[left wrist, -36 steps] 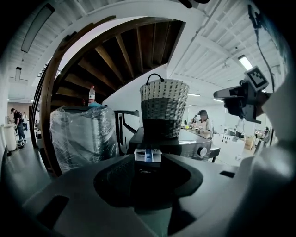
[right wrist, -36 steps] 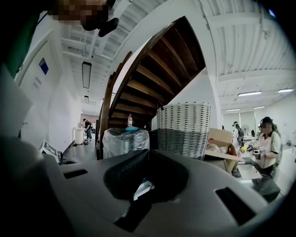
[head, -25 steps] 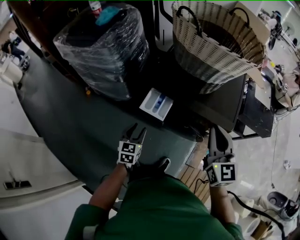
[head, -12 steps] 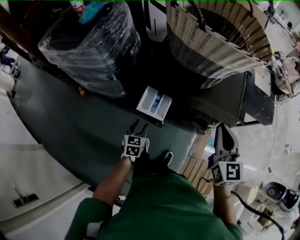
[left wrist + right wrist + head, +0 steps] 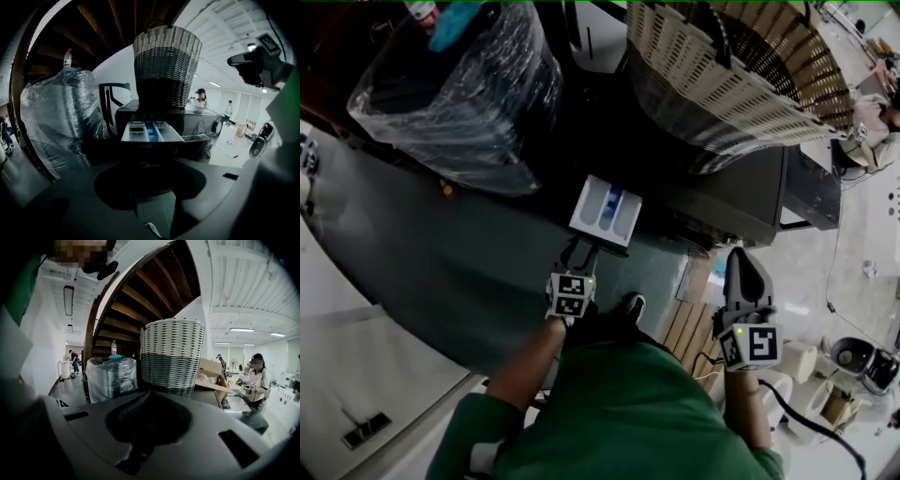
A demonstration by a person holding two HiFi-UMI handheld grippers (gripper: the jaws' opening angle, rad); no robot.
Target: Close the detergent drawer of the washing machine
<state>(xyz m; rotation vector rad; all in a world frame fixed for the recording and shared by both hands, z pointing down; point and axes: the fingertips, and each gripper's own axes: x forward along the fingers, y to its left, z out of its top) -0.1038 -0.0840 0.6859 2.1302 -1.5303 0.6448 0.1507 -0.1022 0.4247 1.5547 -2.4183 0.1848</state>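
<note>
Your left gripper [image 5: 581, 255] sits just short of the pulled-out detergent drawer [image 5: 607, 208], jaws slightly apart. Your right gripper [image 5: 739, 261] hangs beside the washing machine [image 5: 741, 192], jaws together.

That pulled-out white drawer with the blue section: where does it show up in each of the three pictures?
Head view: the detergent drawer sits near the centre, just ahead of the left hand-held gripper.
Left gripper view: the drawer is at the centre, straight ahead.
Right gripper view: not in it.
Shared landmark: the wicker basket, seen in the left and right gripper views.
</note>
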